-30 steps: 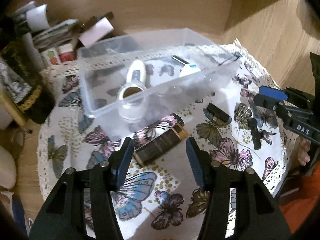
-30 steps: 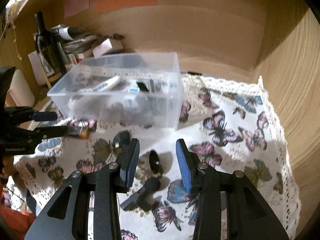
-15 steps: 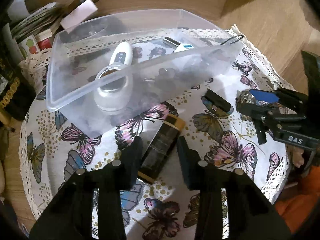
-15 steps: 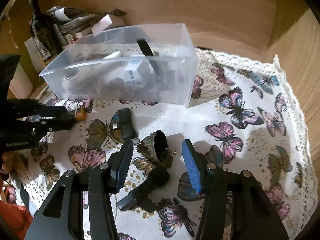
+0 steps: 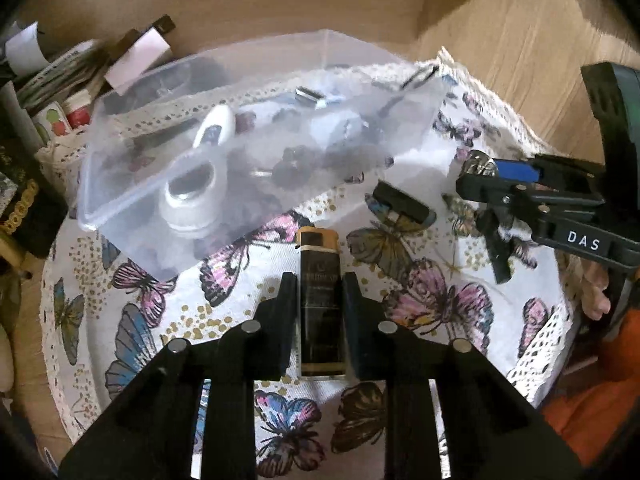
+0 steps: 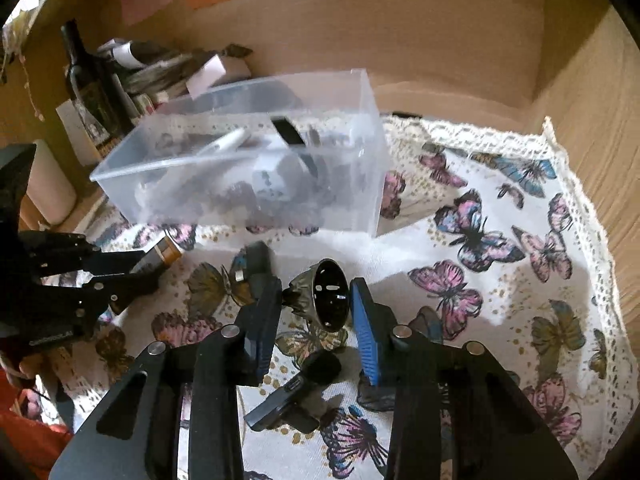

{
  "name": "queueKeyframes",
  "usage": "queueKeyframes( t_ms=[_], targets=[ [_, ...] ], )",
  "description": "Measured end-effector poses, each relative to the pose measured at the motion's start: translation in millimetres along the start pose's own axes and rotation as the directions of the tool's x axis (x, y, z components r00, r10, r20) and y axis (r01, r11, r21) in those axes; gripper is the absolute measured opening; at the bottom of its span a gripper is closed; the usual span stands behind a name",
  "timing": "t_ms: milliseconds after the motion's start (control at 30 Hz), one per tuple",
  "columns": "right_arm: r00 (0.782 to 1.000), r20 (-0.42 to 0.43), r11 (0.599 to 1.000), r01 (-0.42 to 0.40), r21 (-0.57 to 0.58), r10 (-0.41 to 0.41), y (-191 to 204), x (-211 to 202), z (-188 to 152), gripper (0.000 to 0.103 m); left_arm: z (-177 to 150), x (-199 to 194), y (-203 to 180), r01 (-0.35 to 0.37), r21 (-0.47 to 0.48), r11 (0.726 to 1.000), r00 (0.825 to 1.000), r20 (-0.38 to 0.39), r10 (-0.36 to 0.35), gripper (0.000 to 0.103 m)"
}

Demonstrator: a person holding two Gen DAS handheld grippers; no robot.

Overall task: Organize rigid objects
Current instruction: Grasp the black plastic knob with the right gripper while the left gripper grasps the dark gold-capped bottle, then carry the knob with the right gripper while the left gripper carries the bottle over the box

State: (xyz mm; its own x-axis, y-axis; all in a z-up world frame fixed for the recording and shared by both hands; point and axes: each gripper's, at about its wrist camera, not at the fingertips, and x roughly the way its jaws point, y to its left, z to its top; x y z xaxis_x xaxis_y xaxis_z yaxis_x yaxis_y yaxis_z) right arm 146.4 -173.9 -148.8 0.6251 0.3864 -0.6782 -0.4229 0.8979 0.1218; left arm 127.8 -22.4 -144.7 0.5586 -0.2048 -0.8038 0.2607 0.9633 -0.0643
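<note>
My left gripper (image 5: 319,286) is shut on a black and gold lighter (image 5: 321,280) that lies on the butterfly tablecloth (image 5: 436,300); it also shows in the right wrist view (image 6: 162,256). My right gripper (image 6: 316,292) is open, its fingers either side of a dark metal cup (image 6: 326,294) lying on its side. A clear plastic box (image 6: 256,176) with several items in it stands behind both, also seen in the left wrist view (image 5: 240,148). A small black clip mic (image 6: 294,392) lies under my right gripper.
A flat black device (image 5: 402,206) lies on the cloth between the grippers. Bottles (image 6: 90,84), papers and jars crowd the back left. Wooden walls (image 6: 440,40) close the back and right. The tablecloth edge (image 5: 540,356) drops off at the right.
My left gripper has closed onto the lighter, which now lies in line with the fingers. My right gripper has moved forward so its fingers flank the metal cup.
</note>
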Motion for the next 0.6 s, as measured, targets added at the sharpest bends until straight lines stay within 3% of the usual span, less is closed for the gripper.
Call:
queueKeyframes(
  t_ms=[367,600],
  targets=[
    [0.992,0.127,0.999,0.029,-0.046,-0.023,12,-31,23,0.032,14,-40,-1,-0.009,-0.015,1.000,0.991,0.133,0.011,0.022],
    [0.974,0.224,0.996,0.044,-0.074,-0.026,21,-49,47,0.032,33,-73,4,-0.033,-0.026,0.999,0.968,0.249,0.038,0.022]
  ],
)
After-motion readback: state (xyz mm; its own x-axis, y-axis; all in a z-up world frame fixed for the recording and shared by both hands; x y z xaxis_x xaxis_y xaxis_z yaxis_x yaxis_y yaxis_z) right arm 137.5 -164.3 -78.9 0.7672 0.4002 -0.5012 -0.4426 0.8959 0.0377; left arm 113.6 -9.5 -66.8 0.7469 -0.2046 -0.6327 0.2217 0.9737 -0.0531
